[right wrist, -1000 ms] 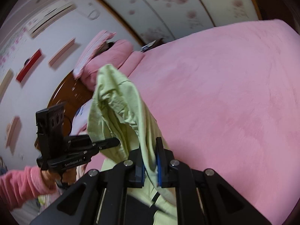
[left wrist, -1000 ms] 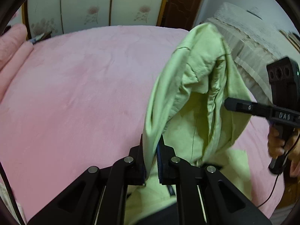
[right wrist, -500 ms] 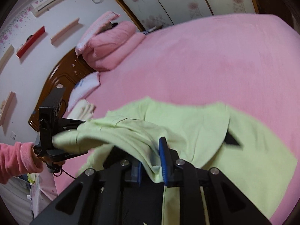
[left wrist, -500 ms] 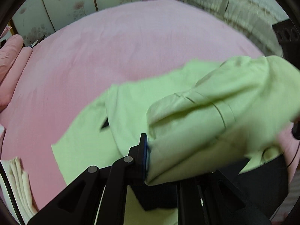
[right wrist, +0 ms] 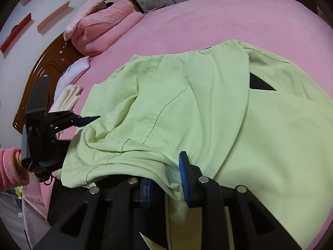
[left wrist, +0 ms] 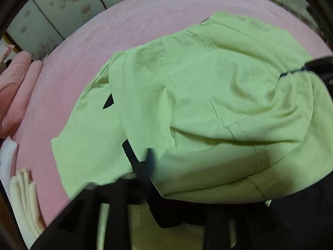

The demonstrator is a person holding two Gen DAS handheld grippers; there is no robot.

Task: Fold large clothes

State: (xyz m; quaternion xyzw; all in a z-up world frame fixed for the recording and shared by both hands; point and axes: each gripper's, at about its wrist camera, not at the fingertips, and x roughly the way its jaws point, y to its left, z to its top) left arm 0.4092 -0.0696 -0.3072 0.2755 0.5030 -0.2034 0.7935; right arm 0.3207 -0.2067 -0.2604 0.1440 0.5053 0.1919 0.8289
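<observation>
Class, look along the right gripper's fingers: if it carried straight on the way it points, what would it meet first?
Most likely the green garment: its cloth already lies between the opening jaws of the right gripper and fills the view ahead, with the pink bed beneath.

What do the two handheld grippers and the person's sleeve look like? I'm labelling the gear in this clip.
The right gripper is matte black, with angular linkage arms, silver pivot screws and blue ribbed pads. The left gripper is the same black build with dark blue tips, a boxy black body and a thin cable below. The sleeve is fuzzy pink.

Open pink bedspread [right wrist: 229, 20] beyond green garment [right wrist: 187, 104]; pillows [right wrist: 100, 33] at headboard.
</observation>
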